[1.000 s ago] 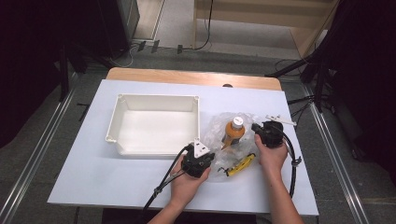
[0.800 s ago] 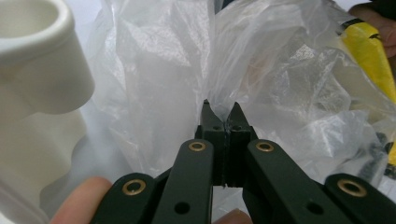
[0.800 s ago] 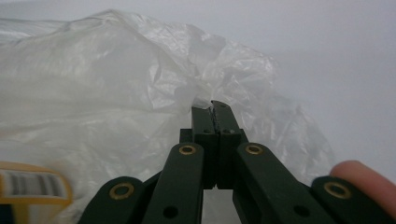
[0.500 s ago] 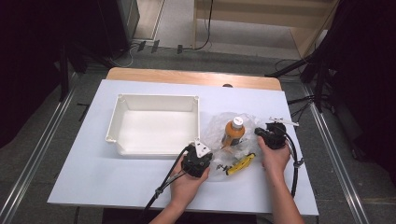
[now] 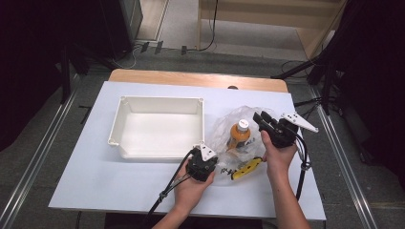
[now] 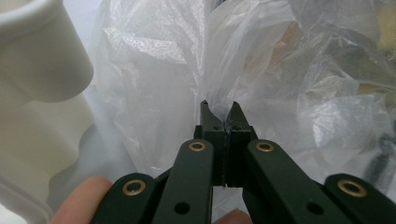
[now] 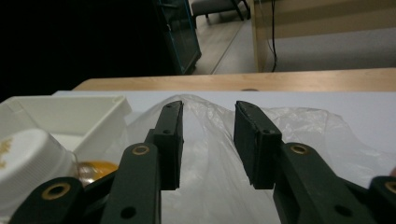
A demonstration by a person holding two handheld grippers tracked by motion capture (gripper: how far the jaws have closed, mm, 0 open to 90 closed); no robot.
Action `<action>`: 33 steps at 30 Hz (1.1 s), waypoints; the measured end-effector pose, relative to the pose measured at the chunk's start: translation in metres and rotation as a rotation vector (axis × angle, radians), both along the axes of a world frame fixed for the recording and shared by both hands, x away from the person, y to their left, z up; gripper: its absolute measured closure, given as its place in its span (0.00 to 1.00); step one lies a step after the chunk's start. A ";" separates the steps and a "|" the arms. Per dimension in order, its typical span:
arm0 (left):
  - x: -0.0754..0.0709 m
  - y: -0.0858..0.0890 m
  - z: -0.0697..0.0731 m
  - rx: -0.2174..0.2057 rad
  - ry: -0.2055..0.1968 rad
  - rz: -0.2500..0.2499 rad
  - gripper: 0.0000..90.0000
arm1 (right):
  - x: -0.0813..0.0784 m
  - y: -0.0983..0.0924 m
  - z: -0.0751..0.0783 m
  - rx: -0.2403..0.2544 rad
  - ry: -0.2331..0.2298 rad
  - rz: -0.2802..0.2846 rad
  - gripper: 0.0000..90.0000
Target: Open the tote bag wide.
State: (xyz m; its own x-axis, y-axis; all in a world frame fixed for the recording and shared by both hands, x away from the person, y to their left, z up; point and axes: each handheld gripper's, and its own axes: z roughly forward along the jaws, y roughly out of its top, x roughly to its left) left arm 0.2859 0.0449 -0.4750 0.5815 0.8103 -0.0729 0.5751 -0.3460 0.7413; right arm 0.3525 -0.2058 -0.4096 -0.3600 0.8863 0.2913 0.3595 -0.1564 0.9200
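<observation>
left claw clamped on plastic bag to anchor it; right claw just opened, empty, above bottle.

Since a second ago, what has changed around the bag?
The right tongs have just been opening, nothing between them, and lifted off the clear plastic bag. The left tongs stay shut on the bag's edge; orange bottle and white tray unmoved.
</observation>
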 end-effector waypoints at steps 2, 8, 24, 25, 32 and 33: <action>0.000 0.000 0.000 -0.007 -0.001 0.001 1.00 | 0.000 0.004 -0.001 -0.025 -0.009 0.001 0.77; 0.000 0.000 0.000 -0.007 -0.003 0.003 1.00 | 0.016 -0.003 -0.027 -0.081 0.157 -0.044 0.96; 0.000 0.002 0.000 -0.010 0.002 0.006 1.00 | 0.025 -0.021 -0.067 -0.114 0.382 -0.087 0.85; 0.000 0.002 0.000 -0.010 0.001 0.006 1.00 | 0.022 -0.021 -0.064 -0.103 0.348 -0.083 0.78; 0.000 0.001 0.000 -0.013 -0.005 0.008 1.00 | -0.017 -0.014 -0.028 -0.123 0.135 -0.039 0.57; 0.000 0.001 0.000 -0.015 -0.006 0.010 1.00 | -0.024 -0.012 -0.026 -0.120 0.129 -0.034 0.56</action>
